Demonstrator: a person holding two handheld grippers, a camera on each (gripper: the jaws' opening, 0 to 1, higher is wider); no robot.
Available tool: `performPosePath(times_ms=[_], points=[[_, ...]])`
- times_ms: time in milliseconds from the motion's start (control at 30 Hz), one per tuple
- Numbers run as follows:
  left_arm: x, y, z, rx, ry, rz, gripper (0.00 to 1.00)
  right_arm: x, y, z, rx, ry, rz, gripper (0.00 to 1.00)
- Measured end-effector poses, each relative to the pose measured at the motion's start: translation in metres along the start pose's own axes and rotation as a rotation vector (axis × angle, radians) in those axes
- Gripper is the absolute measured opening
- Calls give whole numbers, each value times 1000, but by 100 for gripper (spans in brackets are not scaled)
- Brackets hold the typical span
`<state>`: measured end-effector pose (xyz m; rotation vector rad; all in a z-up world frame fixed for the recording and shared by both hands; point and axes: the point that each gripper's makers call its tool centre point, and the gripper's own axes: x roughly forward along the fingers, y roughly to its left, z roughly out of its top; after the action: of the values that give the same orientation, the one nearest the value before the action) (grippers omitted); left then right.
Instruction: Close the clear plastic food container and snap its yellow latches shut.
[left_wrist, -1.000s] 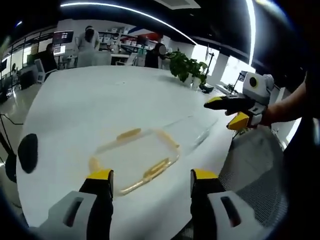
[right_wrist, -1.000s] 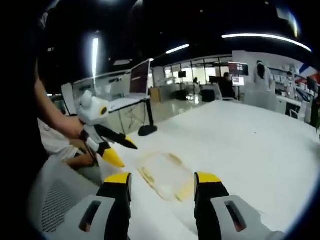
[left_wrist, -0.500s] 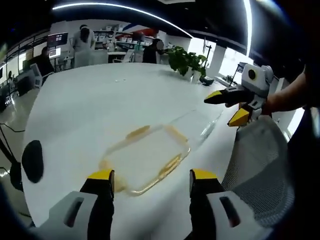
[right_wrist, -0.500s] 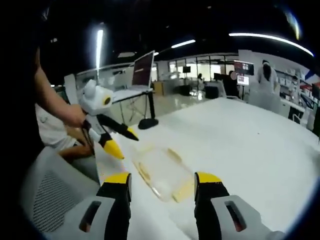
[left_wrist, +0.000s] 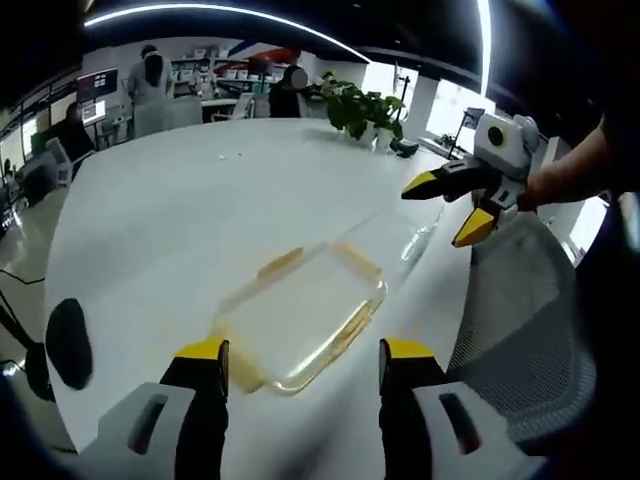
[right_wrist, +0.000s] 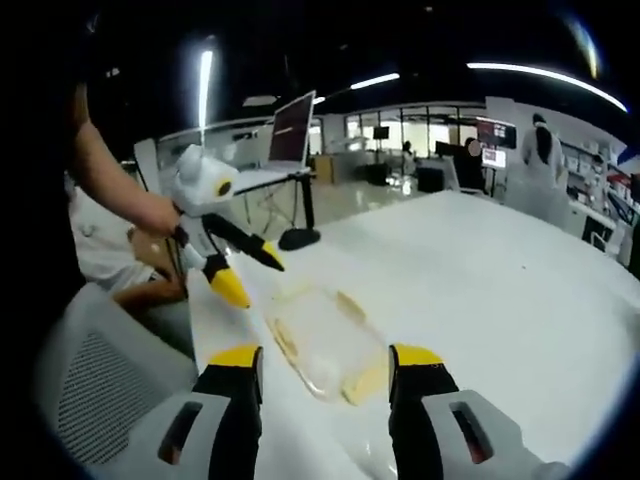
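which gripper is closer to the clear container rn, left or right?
Left, narrowly. The left gripper hangs right over the container's near edge. The right gripper hovers off its far end, near the table edge. Both are open, touching nothing.

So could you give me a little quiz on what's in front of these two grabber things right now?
1. True or false: the left gripper is clamped on the clear container.
2. The container's latches are which colour: A red, B yellow, C blue?
3. What does the container rest on?

Key: 1 false, both the left and the right gripper are open and hold nothing. 2 B. 3 the white table.
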<state>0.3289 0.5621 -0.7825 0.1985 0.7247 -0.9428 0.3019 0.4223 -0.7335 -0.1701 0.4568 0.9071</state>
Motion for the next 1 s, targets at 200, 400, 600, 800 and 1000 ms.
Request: performPosePath(times_ms=[200,400,600,800,1000], points=[[3,5,-1,33,33,-21,60,3,-4,-11,-54,61,8,50],[6,9,-4,67,74,-43,59,6,-5,-15,-97,103,25,49],[8,16,-5,92,104,-53,59,10,-12,-18,-121,138,30,47],[8,19,-10,137,147,-77,59,16,-18,-16,-137,158,41,47],[9,22,-11,153,168,-88,58,20,-16,-22,-147,200,53,45]])
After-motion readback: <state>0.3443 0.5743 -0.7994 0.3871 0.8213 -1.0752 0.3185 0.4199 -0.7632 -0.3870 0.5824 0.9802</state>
